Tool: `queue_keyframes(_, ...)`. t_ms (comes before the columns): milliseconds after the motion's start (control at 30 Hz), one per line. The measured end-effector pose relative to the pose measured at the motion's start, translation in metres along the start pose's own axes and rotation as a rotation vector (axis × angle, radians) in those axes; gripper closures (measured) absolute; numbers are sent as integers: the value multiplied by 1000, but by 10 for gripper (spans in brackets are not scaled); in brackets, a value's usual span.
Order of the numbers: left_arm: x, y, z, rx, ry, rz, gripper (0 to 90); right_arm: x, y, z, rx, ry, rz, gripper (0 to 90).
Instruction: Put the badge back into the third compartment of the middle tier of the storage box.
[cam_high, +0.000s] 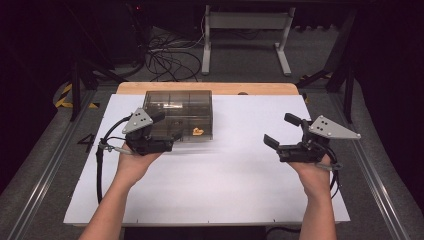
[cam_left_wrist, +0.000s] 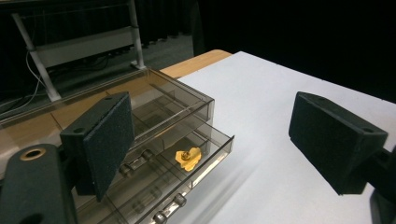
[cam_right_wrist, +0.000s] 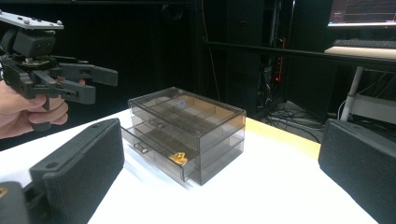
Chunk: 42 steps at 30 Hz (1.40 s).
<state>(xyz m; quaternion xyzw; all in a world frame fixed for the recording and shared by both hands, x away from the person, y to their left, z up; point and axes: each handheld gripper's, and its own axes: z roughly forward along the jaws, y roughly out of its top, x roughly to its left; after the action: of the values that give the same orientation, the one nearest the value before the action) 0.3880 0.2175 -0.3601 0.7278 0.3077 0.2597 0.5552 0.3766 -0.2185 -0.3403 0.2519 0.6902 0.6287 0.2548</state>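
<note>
White sheeting covers the table (cam_high: 215, 190), and nearest me the person's two forearms come in over it, each hand carrying a gripper with its jaws spread and nothing between them: the right gripper (cam_high: 285, 131) hangs well off to the side, the left gripper (cam_high: 167, 126) just in front of the drawers. Beyond the left one sits a smoky clear drawer box (cam_high: 179, 114), its lower drawer (cam_left_wrist: 187, 179) pulled partly out with a small yellow piece (cam_left_wrist: 187, 157) lying inside. Judging by this, the piece is stowed and only pushing the drawer shut remains.
</note>
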Motion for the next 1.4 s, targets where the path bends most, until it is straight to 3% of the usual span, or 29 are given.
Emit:
queue_keyframes(700,10,-8,-31,-33,24,-25,135,-1,-1,2,3,3,4,4)
queue_keyframes(1400,14,-14,-53,-58,14,-32,112,-2,-4,3,13,0,12,2)
